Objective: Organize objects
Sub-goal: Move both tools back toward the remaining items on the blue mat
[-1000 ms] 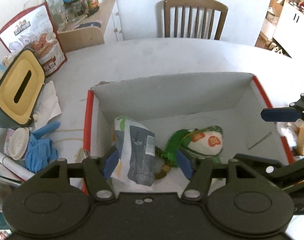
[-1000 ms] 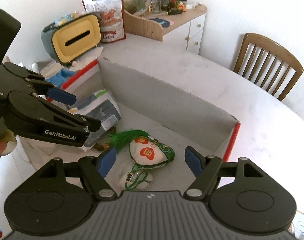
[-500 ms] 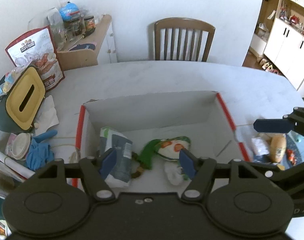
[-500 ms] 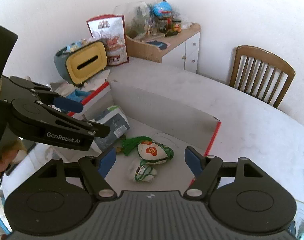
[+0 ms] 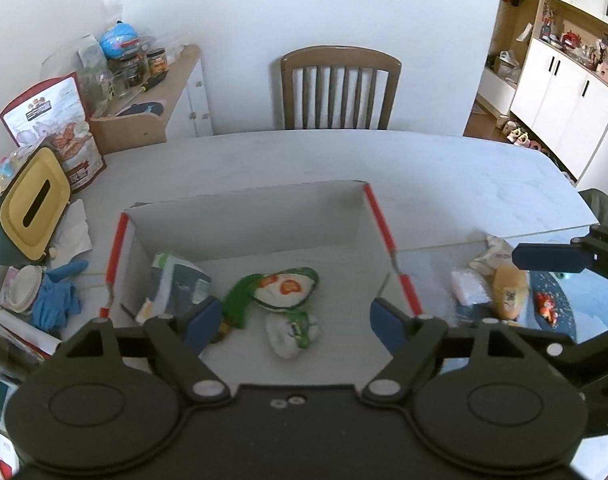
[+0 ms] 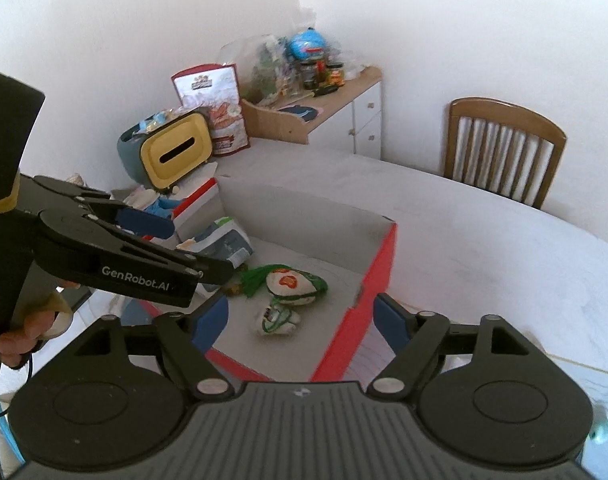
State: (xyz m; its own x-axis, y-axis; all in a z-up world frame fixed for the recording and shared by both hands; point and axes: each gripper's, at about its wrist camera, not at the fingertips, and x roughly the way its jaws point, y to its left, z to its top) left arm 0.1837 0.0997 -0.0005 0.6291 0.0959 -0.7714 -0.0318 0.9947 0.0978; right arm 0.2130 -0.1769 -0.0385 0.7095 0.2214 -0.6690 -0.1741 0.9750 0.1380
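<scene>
A red-edged cardboard box (image 5: 380, 224) (image 6: 384, 248) lies open on the white table. Inside it lie a grey-and-white pouch (image 5: 176, 280) (image 6: 226, 242), a green-and-white sachet with orange marks and a green tassel (image 5: 284, 290) (image 6: 294, 284), and a small white-and-green packet (image 5: 290, 330) (image 6: 276, 320). My left gripper (image 5: 294, 324) is open and empty, high above the box's near side. My right gripper (image 6: 300, 322) is open and empty, above the box's right corner. The left gripper's body (image 6: 116, 256) shows in the right wrist view.
Right of the box lie a yellow bottle (image 5: 508, 292), a pink packet (image 5: 468, 288) and a dark mat (image 5: 552, 312). At the left are a yellow tissue box (image 5: 32, 208) (image 6: 176, 152), blue gloves (image 5: 56, 304) and a snack bag (image 5: 56, 128). A wooden chair (image 5: 340, 88) stands behind the table.
Both grippers have risen and pulled back from the box, so it looks smaller and further off. Both stay open and empty. The box contents have not moved.
</scene>
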